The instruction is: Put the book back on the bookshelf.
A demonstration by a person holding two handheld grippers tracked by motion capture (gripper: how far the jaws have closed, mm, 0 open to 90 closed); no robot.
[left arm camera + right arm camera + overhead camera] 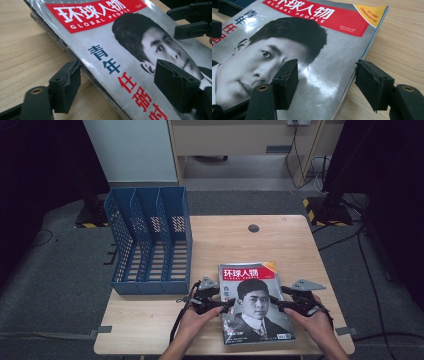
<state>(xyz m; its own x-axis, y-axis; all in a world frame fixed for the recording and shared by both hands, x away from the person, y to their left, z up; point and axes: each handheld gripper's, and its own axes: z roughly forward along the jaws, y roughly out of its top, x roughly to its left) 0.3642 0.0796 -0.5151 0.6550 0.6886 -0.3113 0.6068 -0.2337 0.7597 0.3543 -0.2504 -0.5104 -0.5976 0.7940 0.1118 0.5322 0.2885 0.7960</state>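
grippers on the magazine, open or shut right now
left gripper: open, jaws straddling the magazine edge, no squeeze visible.
right gripper: open, jaws either side of the magazine's other edge.

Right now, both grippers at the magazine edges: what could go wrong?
1. Both jaw pairs straddle an edge of the magazine with gaps, pads not pressing. The left gripper or right gripper may catch only the glossy cover, and the pages could sag or fan out.
2. Uneven closing could slide or skew it on the table.
3. The file rack stands close on the left; a lifted magazine could hit its front wall.
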